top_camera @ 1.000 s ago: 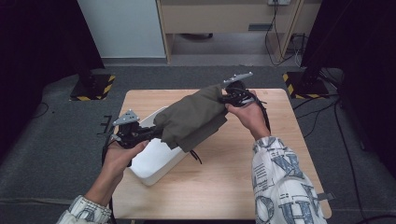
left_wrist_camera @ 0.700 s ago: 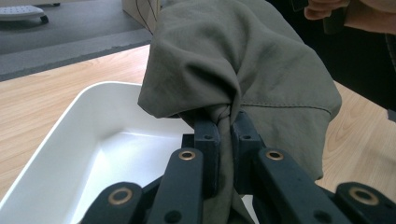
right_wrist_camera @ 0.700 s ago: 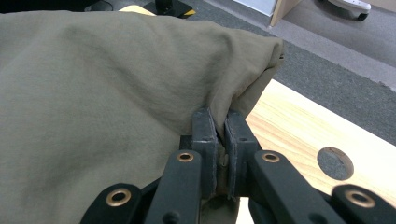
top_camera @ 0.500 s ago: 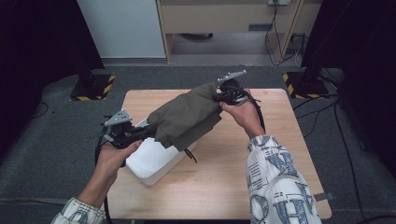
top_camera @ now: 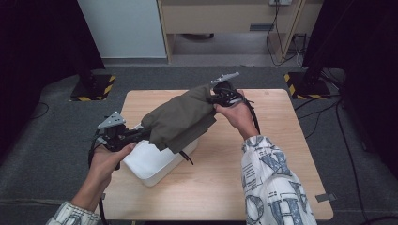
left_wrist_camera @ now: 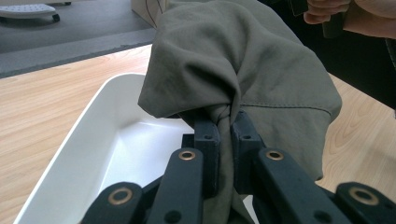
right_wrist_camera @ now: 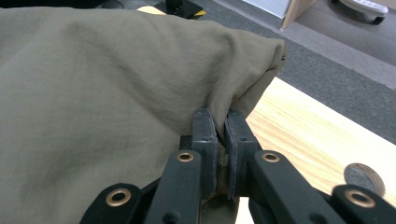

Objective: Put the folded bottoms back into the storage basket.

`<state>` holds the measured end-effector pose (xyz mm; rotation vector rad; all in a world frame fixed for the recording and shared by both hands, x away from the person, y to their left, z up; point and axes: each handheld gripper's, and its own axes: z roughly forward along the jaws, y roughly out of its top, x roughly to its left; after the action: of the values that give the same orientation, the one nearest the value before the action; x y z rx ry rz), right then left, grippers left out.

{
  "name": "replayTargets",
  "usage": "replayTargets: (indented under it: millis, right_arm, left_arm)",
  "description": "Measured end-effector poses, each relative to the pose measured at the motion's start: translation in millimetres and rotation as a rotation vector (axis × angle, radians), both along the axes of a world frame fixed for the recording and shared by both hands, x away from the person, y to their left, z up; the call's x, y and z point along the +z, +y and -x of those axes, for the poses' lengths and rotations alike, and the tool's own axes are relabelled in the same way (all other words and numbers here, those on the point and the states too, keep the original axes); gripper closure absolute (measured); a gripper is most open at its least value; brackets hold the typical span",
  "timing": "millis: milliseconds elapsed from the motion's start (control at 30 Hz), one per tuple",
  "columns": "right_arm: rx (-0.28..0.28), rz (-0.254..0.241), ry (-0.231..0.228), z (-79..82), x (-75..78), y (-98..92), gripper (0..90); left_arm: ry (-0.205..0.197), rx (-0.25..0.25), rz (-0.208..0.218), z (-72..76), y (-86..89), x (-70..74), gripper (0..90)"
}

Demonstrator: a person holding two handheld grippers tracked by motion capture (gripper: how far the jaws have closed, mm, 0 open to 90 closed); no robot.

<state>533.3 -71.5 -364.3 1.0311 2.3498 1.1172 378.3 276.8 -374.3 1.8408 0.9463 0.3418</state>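
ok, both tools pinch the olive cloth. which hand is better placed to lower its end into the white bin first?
Left, probably. The left tool grips the olive cloth right over the white bin. The right tool holds its end up past the bin's far edge, above the table.

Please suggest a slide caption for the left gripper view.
Left claw pinching a bunched olive cloth above a white tub.

Even overhead light falls on the wooden surface [top_camera: 281, 140], bright at the centre, while both sides of the room sink into near black. Shadows under the olive cloth [top_camera: 180, 119] are soft and short. No glare. In the gripper views the cloth is sharp, the far floor slightly soft.
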Motion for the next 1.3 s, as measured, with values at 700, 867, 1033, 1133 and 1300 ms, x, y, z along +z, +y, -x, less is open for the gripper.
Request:
replayTargets:
  millis: [700,867,1033,1133,1300]
  right_arm:
    - [0.026,0.002,0.014,-4.3,-8.8,20.6,84.8]
    - [0.026,0.0,0.013,-4.7,-10.0,21.8,84.8]
    - [0.031,0.004,0.014,-5.1,-11.6,24.4,84.8]
    - [0.03,0.001,0.015,-5.8,-12.4,25.5,84.8]
    - [0.039,0.002,0.018,-5.7,-14.3,29.8,84.8]
  left_arm:
    - [0.014,0.02,0.009,7.0,18.8,-11.7,83.6]
    - [0.02,0.025,0.011,6.0,20.7,-14.7,83.6]
    - [0.023,0.03,0.012,7.0,23.0,-16.0,83.6]
    - [0.022,0.03,0.008,7.4,24.0,-16.1,83.5]
    - [0.024,0.035,0.008,10.2,28.1,-17.7,83.5]
